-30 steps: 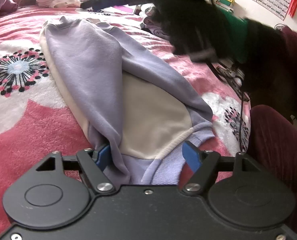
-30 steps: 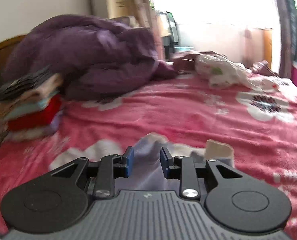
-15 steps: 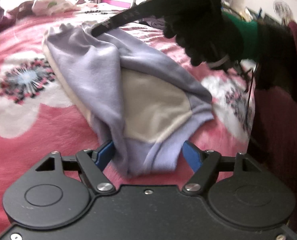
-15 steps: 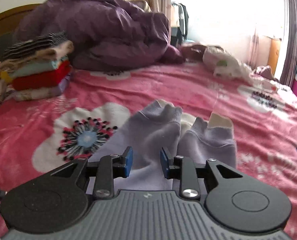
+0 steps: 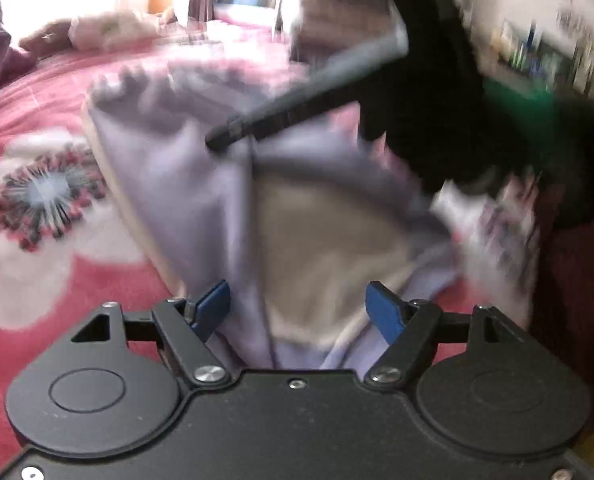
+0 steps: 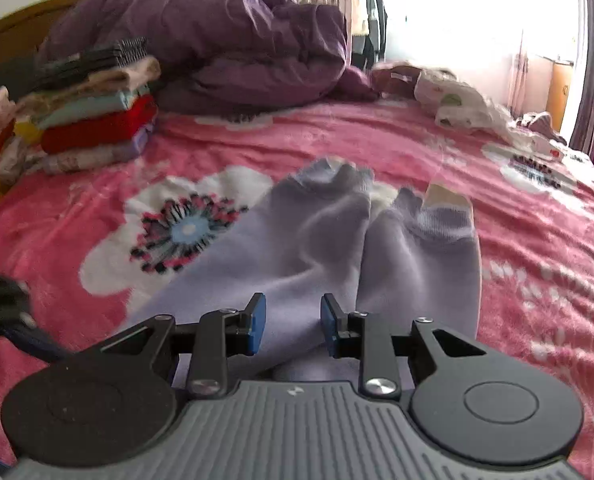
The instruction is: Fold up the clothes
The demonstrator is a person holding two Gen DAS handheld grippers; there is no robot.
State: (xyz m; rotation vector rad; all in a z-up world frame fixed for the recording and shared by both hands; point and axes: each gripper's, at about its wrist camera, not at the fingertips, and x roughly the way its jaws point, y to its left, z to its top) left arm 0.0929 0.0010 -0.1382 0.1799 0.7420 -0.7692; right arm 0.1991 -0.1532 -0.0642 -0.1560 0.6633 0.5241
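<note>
Left wrist view shows the garment (image 5: 185,200), lilac with a cream panel, lying partly folded on the pink floral blanket (image 5: 37,280). Its near edge runs in between the fingers of the left gripper (image 5: 299,308), whose jaws stand wide apart with cloth between them; no pad visibly presses it. The frame is blurred. A dark gripper finger (image 5: 297,108) reaches in from the upper right and touches the upper fold; a black-gloved hand (image 5: 437,92) is behind it.

From the right wrist view, the garment (image 6: 297,248) stretches away down the blanket (image 6: 517,280), its two ribbed cuffs side by side at the far end. The right gripper (image 6: 293,324) is partly open, a moderate gap between its blue pads, over the lilac cloth; I cannot tell whether it grips anything.

Bare blanket lies open on both sides of the garment and beyond the cuffs. A stack of folded clothes (image 6: 85,120) sits well apart at the far left, a purple duvet (image 6: 225,40) behind it, and a plastic bag (image 6: 457,104) far right near the bed's edge.
</note>
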